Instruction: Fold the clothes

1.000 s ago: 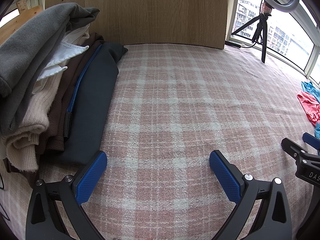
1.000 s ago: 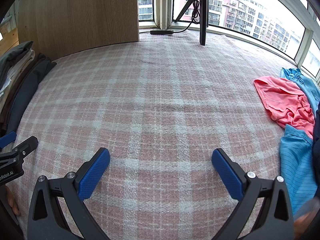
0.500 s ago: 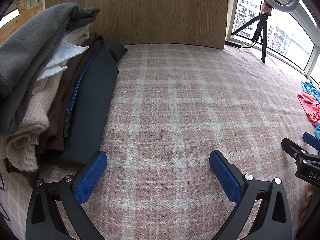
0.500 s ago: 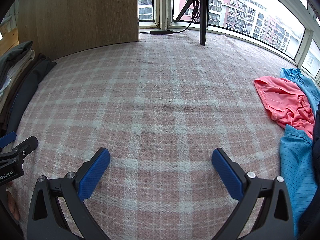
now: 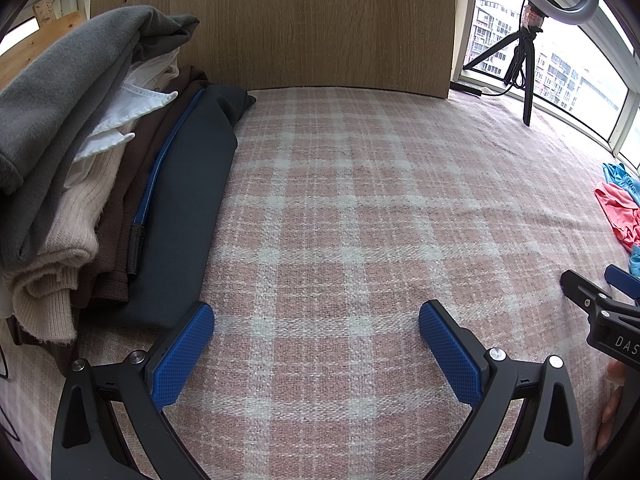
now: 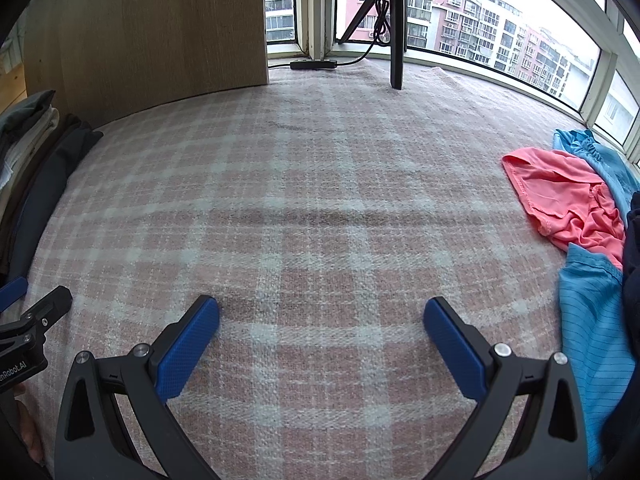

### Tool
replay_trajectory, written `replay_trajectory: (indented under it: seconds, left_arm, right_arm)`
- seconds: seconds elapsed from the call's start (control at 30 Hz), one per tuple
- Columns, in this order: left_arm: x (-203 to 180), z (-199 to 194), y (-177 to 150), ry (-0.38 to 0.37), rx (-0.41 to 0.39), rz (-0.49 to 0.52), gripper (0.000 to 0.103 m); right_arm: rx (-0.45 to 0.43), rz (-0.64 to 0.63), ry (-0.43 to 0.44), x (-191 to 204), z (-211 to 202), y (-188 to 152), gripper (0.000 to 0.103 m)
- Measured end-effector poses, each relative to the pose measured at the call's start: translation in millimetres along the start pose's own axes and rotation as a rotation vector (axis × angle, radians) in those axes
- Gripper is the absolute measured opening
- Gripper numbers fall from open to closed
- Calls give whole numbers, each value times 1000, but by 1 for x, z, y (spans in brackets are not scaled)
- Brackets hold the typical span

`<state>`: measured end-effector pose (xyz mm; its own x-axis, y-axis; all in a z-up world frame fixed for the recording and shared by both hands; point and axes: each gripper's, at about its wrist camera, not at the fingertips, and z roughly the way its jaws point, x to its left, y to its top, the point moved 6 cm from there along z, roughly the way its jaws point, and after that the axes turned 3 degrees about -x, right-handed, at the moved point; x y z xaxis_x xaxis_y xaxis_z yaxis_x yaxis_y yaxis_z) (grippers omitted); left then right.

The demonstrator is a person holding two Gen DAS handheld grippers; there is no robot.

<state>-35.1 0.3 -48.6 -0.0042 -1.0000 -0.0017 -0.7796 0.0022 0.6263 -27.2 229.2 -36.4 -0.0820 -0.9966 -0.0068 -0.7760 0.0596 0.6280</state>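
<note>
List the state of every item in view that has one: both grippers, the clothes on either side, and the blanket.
Left gripper: open, empty, above the blanket.
Right gripper: open, empty, above the blanket.
Stack of clothes: folded, piled at the left edge.
Pink garment: unfolded, crumpled, lying on the right.
Blue garment: unfolded, partly under the pink one.
Plaid blanket: spread flat, a slight crease across the middle.
Tripod: standing upright by the window.

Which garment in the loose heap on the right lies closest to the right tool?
The light blue striped garment, just beside the right tool's right finger. The coral-pink garment and the gathered blue piece lie farther back toward the window.
</note>
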Motion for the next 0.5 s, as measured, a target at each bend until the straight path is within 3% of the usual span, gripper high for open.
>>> replay_trajectory:
  seconds: [0.3, 0.5]
  left_arm:
    - [4, 4, 4, -15, 51, 5, 102]
    - [8, -3, 12, -35, 103, 8, 102]
  right_arm:
    - [59, -13, 14, 6, 25, 20, 103]
    - [90, 15, 58, 6, 10, 19, 103]
